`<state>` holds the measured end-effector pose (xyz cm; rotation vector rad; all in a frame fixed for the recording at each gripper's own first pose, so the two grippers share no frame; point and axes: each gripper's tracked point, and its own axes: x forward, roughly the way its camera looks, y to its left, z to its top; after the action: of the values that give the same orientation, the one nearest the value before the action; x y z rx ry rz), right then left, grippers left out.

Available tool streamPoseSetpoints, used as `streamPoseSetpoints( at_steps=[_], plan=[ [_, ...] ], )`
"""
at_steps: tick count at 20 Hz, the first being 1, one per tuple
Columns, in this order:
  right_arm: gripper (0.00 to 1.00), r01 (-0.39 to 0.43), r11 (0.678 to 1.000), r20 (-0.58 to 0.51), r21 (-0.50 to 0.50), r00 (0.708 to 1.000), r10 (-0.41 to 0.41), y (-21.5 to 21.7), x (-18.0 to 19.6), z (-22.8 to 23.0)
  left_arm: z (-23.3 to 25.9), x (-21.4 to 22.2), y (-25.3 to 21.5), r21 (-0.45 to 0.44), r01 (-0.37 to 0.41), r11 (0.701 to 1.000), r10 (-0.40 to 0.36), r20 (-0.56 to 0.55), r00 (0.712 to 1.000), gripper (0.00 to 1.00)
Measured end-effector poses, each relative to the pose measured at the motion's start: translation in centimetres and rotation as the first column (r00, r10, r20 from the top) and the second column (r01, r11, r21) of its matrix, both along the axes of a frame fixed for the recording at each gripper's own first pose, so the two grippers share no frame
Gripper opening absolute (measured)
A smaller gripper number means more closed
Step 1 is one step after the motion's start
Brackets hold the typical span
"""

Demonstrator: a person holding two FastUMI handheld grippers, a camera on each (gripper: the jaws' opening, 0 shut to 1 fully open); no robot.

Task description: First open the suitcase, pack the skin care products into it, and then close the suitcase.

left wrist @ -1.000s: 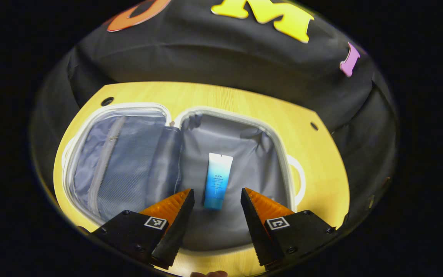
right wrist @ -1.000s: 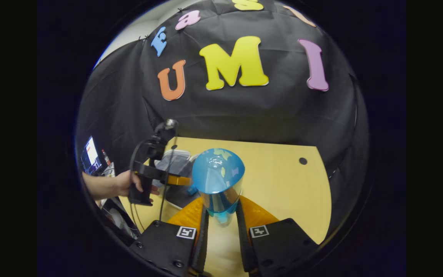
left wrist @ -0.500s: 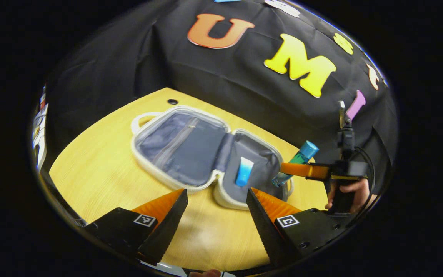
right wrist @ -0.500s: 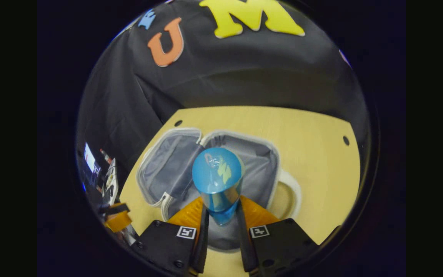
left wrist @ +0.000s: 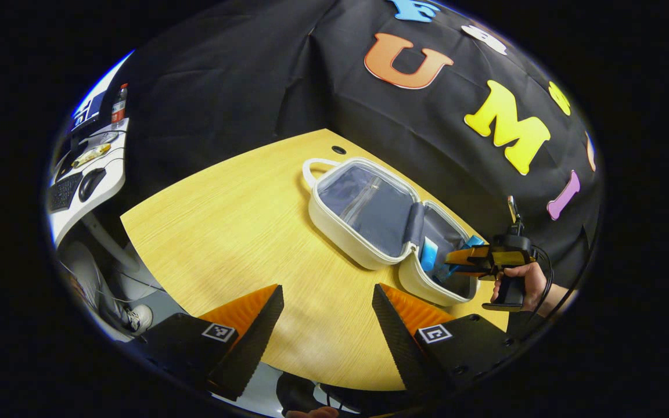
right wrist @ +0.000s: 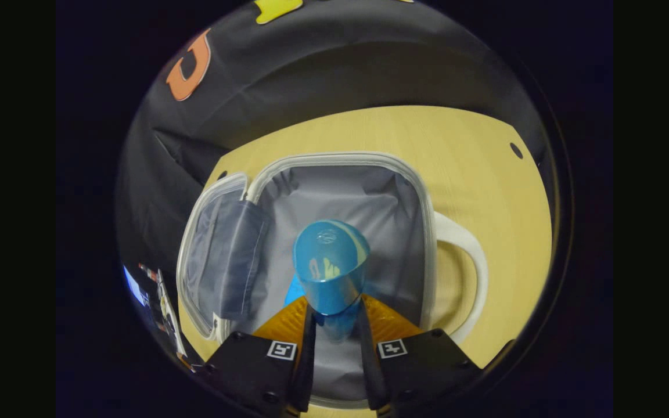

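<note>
I've got the right claw (right wrist: pixel 334 316) pinching the blue bottle (right wrist: pixel 330 267), both orange fingers pressed on its lower body, cap pointing away from me toward twelve o'clock. Directly beyond it lies the open suitcase (right wrist: pixel 427 191), grey lining under the bottle, white handle at three o'clock, lid half flopped at nine. The bottle's long axis runs along the claw's own line, so I judge the drop is simply lower and let go. Over on my left claw (left wrist: pixel 327 296), the fingers are spread, holding nothing, hovering above bare table (left wrist: pixel 224 220). From there the suitcase sits toward two o'clock, a blue tube (left wrist: pixel 429 253) already lying in its near half, the right claw beside it. Right is clearly nearer.
</note>
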<state>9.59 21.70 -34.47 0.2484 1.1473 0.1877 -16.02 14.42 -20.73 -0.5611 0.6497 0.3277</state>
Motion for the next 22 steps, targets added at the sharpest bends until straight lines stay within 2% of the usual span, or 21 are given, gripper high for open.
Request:
streamPoseSetpoints(
  at_steps=[2,3,5,6,12,16,17,18,19,20,21,22],
  plan=[
    [0.31,0.019,1.000,-0.013,-0.012,1.000,-0.019,-0.1,0.8,-0.2,0.6,0.4,0.4,0.021,-0.003,1.000,0.003,0.013,1.000,0.98],
    [0.34,0.030,0.999,-0.023,-0.021,0.999,-0.030,0.0,1.1,-0.4,1.1,0.5,0.6,0.029,-0.003,1.000,0.002,0.021,1.000,0.98],
    [0.34,0.062,0.997,-0.039,-0.038,0.997,-0.063,-0.2,1.5,-0.8,1.7,0.8,0.5,0.038,0.000,0.999,-0.001,0.035,0.999,0.98],
    [0.31,0.091,0.995,-0.047,-0.047,0.995,-0.093,-0.2,1.5,-0.9,1.7,0.9,0.5,0.042,0.002,0.999,-0.004,0.042,0.999,0.98],
    [0.34,0.155,0.980,-0.111,-0.121,0.979,-0.169,-0.6,0.6,-2.9,2.3,0.6,-0.6,0.030,0.019,0.999,-0.021,0.052,0.998,0.98],
    [0.36,0.129,0.978,-0.099,-0.162,0.984,-0.146,-0.5,0.6,-3.0,3.2,0.2,-0.6,0.044,0.018,0.999,-0.021,0.070,0.997,0.98],
    [0.33,0.116,0.977,-0.096,-0.177,0.986,-0.135,-0.5,0.5,-3.0,3.3,0.2,-0.5,0.047,0.017,0.999,-0.021,0.075,0.997,0.98],
    [0.37,0.111,0.977,-0.091,-0.183,0.987,-0.129,-0.4,0.5,-2.9,3.5,0.0,-0.5,0.049,0.018,0.999,-0.021,0.079,0.997,0.98],
    [0.35,0.108,0.977,-0.090,-0.183,0.988,-0.126,-0.3,0.4,-2.9,3.8,0.0,-0.4,0.054,0.016,0.998,-0.021,0.083,0.996,0.98],
    [0.40,0.111,0.978,-0.088,-0.179,0.988,-0.128,-0.3,0.3,-2.7,4.0,-0.1,-0.3,0.059,0.017,0.998,-0.022,0.085,0.996,0.98],
    [0.41,0.118,0.977,-0.088,-0.175,0.987,-0.135,-0.3,0.1,-2.5,4.1,-0.1,-0.3,0.065,0.019,0.998,-0.025,0.088,0.996,0.98],
    [0.37,0.121,0.977,-0.085,-0.175,0.987,-0.137,-0.6,-0.2,-2.2,4.4,-0.1,-0.3,0.068,0.024,0.997,-0.030,0.092,0.995,0.98]
  ],
)
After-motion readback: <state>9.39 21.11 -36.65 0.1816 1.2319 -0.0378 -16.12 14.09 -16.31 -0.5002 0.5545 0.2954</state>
